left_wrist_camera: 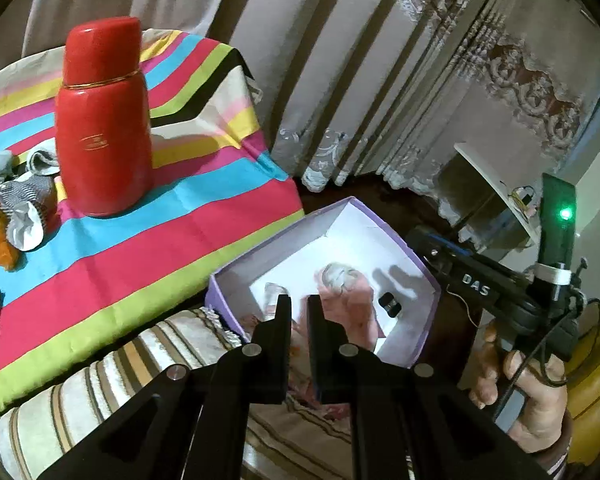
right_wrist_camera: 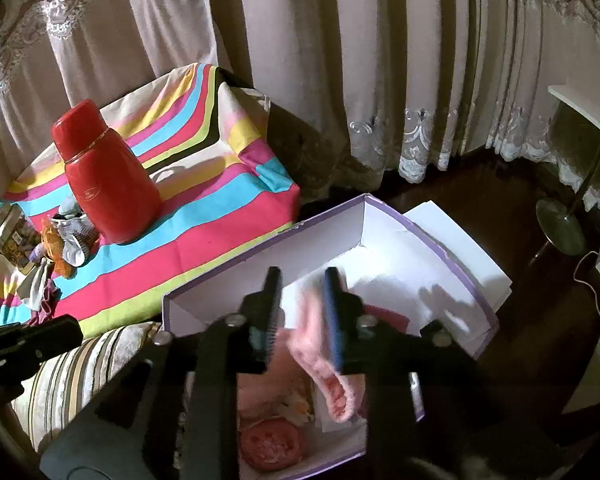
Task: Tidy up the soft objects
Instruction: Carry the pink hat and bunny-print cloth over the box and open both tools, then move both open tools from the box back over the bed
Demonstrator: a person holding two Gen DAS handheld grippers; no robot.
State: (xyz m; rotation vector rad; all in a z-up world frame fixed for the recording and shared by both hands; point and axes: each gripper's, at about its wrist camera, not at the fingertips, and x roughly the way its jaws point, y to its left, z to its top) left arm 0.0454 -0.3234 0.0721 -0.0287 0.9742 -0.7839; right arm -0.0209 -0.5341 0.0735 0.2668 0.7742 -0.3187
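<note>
Through my left gripper I see the purple box just ahead and below, a pink sock on its white floor. The left fingers stand a narrow gap apart with nothing visibly between them, so I judge it released. Up and to the left, on the striped cloth, more socks lie beside the red flask; to the right my other hand grips its handle.

Through my right gripper I am right above the box, fingers spread, a pink sock draped against the right finger but not pinched. I judge I am dropping it in; next is to lift clear and reach left for the sock pile.

The box walls stand close on both sides, so I should rise straight up. The flask stands touching that pile; the approach wants care. The right side over the dark floor is open.
</note>
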